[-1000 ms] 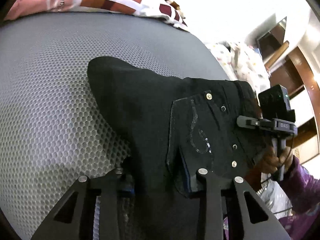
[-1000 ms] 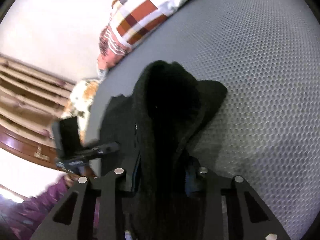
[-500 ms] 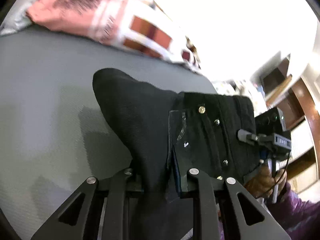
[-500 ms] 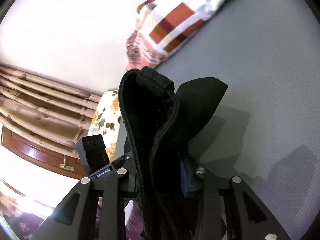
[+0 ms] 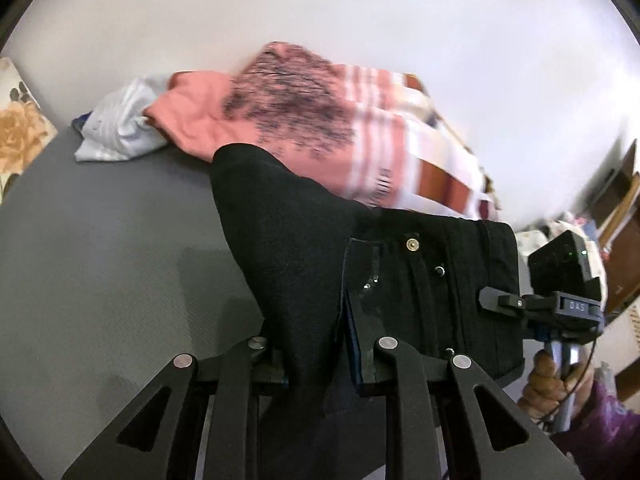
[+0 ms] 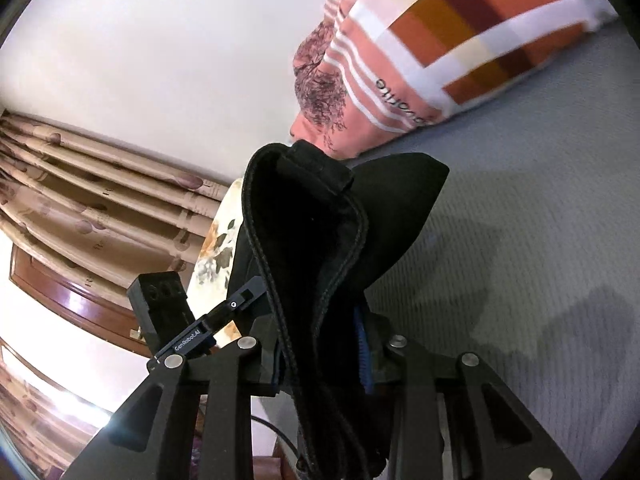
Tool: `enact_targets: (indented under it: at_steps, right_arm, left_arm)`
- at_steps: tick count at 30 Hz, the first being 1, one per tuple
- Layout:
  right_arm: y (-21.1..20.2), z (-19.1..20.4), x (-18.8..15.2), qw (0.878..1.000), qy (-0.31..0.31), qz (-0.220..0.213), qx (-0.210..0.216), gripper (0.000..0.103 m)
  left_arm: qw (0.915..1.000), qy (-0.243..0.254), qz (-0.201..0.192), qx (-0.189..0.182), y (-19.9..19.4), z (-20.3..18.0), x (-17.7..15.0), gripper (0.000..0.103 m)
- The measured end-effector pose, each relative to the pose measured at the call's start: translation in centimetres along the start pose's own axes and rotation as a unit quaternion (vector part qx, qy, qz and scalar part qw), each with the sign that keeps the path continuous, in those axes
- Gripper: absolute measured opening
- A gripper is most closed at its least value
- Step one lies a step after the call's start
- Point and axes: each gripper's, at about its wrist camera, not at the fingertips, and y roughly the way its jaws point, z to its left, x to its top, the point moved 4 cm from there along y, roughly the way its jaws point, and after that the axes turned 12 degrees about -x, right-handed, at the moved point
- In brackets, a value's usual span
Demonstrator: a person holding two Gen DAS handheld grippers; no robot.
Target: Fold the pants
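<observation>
Left tongs (image 5: 320,364) clamped on black pants (image 5: 304,264), held lifted over grey bed (image 5: 100,264). Right tongs (image 6: 320,364) clamped on same pants (image 6: 320,248) at waistband edge. From left wrist only: back pocket with metal rivets (image 5: 413,244), white cloth bundle (image 5: 120,128) beside pink printed pillow (image 5: 288,120), person's hand (image 5: 546,380) gripping right handle. From right wrist only: thick stitched waistband seen end-on, beige curtain (image 6: 100,208), floral cushion (image 6: 216,248), striped pillow lettering.
</observation>
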Motion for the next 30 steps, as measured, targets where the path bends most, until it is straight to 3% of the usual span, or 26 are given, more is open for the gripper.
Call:
enact_targets:
  at_steps: [5, 7, 9, 11, 12, 15, 17, 20, 24, 27, 30]
  right_arm:
    - [4.2, -1.6, 1.5, 0.998, -0.015, -0.002, -0.062, 0.025]
    - [5.2, -2.2, 1.6, 0.993, -0.036, -0.006, -0.114, 0.025]
    - [5.6, -2.6, 1.3, 0.985, -0.056, -0.012, -0.162, 0.028]
    - [5.6, -2.6, 1.1, 0.978, -0.064, -0.025, -0.198, 0.044]
    - [5.5, -2.3, 1.0, 0.974, -0.073, -0.036, -0.211, 0.046]
    - [4.3, -0.5, 0.7, 0.962, -0.087, -0.072, -0.247, 0.049]
    - [2.7, 1.5, 0.4, 0.956, -0.106, -0.108, -0.252, 0.050]
    - [0.5, 5.2, -1.4, 0.944, -0.158, -0.138, -0.256, 0.051]
    - [-1.3, 9.2, -4.4, 0.917, -0.221, -0.168, -0.288, 0.064]
    - [-2.5, 10.4, -6.2, 0.910, -0.231, -0.174, -0.296, 0.067]
    - [-3.6, 11.1, -7.8, 0.911, -0.222, -0.184, -0.295, 0.075]
  left_arm:
    - [0.9980, 0.023, 0.017, 0.056, 3.7, 3.9, -0.7, 0.023]
    - [0.9966, 0.034, 0.000, 0.074, 4.0, 4.8, -1.3, 0.039]
    - [0.9938, 0.029, -0.012, 0.107, 4.1, 5.6, -1.8, 0.071]
    - [0.9896, 0.029, -0.013, 0.140, 4.4, 6.4, -2.1, 0.076]
    - [0.9894, 0.025, -0.015, 0.142, 4.2, 6.3, -2.1, 0.076]
    - [0.9783, 0.037, -0.039, 0.200, 2.6, 5.6, -1.8, 0.079]
    - [0.9660, 0.056, -0.061, 0.245, 0.9, 4.3, -1.6, 0.082]
    - [0.9568, 0.083, -0.098, 0.261, -1.4, 1.6, -1.8, 0.093]
    - [0.9458, 0.119, -0.129, 0.273, -3.8, -2.4, -2.2, 0.101]
    - [0.9394, 0.139, -0.147, 0.277, -5.6, -5.8, -2.8, 0.103]
    - [0.9387, 0.147, -0.160, 0.267, -7.3, -8.7, -3.4, 0.103]
